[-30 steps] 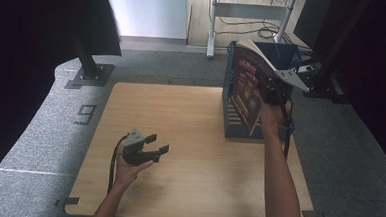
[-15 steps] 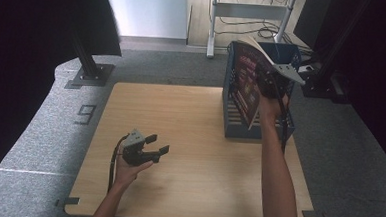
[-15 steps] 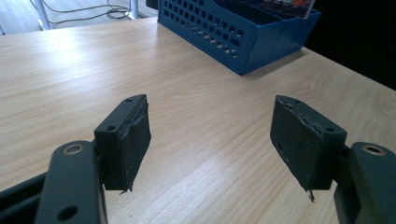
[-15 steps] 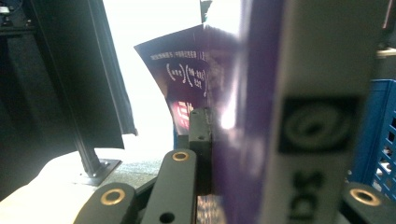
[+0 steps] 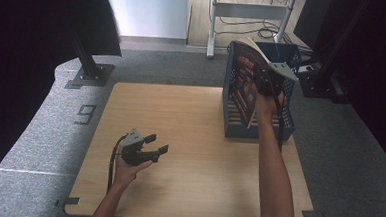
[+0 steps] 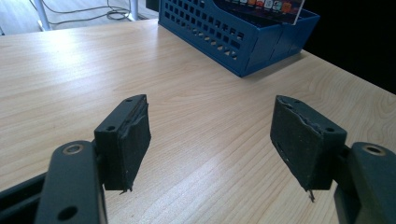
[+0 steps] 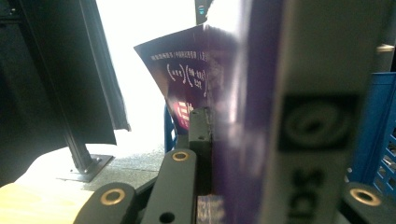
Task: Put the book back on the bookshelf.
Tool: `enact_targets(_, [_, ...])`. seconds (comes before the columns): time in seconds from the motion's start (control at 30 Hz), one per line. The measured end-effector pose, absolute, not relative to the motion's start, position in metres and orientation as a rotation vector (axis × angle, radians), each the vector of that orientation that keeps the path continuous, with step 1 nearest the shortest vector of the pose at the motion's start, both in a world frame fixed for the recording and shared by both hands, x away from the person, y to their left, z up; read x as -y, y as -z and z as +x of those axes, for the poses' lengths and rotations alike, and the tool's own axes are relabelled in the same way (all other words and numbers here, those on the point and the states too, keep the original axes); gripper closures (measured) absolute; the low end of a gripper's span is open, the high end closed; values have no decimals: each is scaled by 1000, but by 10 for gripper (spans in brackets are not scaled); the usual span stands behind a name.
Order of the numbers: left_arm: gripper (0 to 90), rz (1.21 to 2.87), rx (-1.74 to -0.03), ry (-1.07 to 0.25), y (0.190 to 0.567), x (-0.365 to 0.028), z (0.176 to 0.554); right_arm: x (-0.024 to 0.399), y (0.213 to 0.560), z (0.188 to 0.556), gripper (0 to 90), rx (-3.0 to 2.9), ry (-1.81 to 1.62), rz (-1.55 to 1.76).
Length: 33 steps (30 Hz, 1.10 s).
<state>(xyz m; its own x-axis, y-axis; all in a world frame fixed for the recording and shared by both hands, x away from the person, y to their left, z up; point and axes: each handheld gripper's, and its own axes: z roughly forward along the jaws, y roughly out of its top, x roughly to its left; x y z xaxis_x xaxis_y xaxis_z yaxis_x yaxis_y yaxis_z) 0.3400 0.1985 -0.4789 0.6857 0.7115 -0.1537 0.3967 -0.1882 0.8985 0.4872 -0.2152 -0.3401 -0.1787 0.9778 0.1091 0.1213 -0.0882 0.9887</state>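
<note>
The magazine [image 7: 261,116] blurs close up, probably hiding the right jaw behind it.

Metal rack [image 5: 250,11] & cables [image 5: 255,29] behind table [image 5: 190,113]

1. My left gripper [image 5: 154,145] sits low over the near-left part of the table [image 5: 190,118], well apart from everything else.
2. The crate [image 5: 232,90] stands on the table's far-right corner.
3. My right gripper [image 5: 265,82] is above the crate, with the book [image 5: 242,78] between its jaws.
4. The book stands tilted, lower edge down inside the crate.
5. A shelf frame [image 5: 251,11] stands on the floor behind the table.
</note>
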Motion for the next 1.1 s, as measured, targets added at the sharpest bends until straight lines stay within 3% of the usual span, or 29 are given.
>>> enact_targets(1.1, [288, 1782, -885, -381, 474, -209, 339, 198, 357, 521, 818, -1383, -1303, 1278])
